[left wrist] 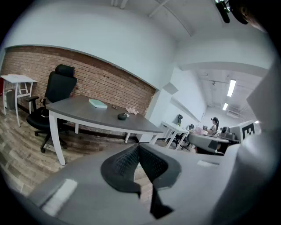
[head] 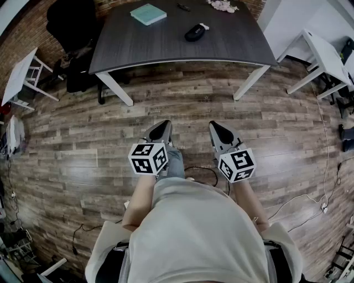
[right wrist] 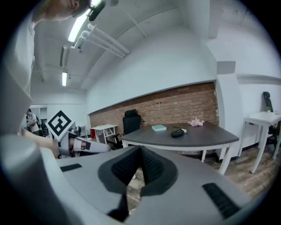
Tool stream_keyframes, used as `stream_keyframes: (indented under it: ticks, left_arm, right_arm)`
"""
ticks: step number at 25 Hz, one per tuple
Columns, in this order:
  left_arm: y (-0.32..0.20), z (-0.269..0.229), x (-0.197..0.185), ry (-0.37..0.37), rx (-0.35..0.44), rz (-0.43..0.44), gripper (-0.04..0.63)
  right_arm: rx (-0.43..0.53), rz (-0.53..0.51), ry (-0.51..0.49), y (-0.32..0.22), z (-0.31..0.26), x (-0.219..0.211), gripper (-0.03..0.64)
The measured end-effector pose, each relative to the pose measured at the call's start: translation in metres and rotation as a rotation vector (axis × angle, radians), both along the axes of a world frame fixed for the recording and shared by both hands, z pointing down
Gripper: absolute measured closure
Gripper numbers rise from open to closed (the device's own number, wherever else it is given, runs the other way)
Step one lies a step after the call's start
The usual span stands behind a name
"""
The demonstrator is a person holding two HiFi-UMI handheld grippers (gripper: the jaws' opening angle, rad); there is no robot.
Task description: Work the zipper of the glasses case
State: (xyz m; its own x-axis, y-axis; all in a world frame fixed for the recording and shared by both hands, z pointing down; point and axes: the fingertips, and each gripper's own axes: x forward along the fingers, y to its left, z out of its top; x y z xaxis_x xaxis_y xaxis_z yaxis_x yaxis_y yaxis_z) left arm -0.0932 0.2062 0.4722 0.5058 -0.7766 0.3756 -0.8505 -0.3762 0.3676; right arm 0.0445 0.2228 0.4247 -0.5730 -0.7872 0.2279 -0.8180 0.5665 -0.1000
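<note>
A black glasses case (head: 194,32) lies on the dark grey table (head: 166,47), far ahead of me; it also shows small in the left gripper view as the case (left wrist: 122,116) and in the right gripper view as the case (right wrist: 177,133). My left gripper (head: 164,126) and right gripper (head: 214,126) hover side by side over the wood floor, well short of the table. Both are shut with nothing between the jaws. The left gripper (left wrist: 138,146) and right gripper (right wrist: 140,150) point toward the table.
A teal book (head: 147,14) and a pinkish bundle (head: 223,5) lie on the table. A black office chair (left wrist: 55,94) stands at its left end. White side tables (head: 322,57) sit at right and left. Cables (head: 310,196) trail on the floor.
</note>
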Motion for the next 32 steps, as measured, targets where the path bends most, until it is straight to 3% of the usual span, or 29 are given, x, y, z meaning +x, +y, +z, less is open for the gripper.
stream_keyframes:
  ticks: [6,19,20,22,28,32]
  left_arm:
    - [0.05,-0.016,0.009,-0.067,0.045,0.065,0.584]
    - [0.091,-0.031,0.009,0.016,0.081,0.05,0.577]
    - [0.092,-0.032,0.009,0.026,0.08,0.046,0.561]
    - [0.094,-0.032,0.012,0.036,0.079,0.048,0.464]
    - [0.086,-0.031,0.023,0.016,0.079,0.098,0.388]
    - [0.063,-0.031,0.026,0.006,0.083,0.098,0.356]
  right_arm:
    - [0.029,0.026,-0.032,0.049,-0.009,0.007,0.615]
    - [0.019,-0.01,-0.043,0.096,-0.014,0.006,0.614]
    - [0.017,-0.016,-0.05,0.098,-0.015,0.006,0.598]
    - [0.006,-0.029,-0.067,0.098,-0.016,0.008,0.523]
    - [-0.005,-0.027,-0.102,0.086,-0.014,0.013,0.338]
    - [-0.019,-0.026,-0.124,0.064,-0.008,0.015,0.275]
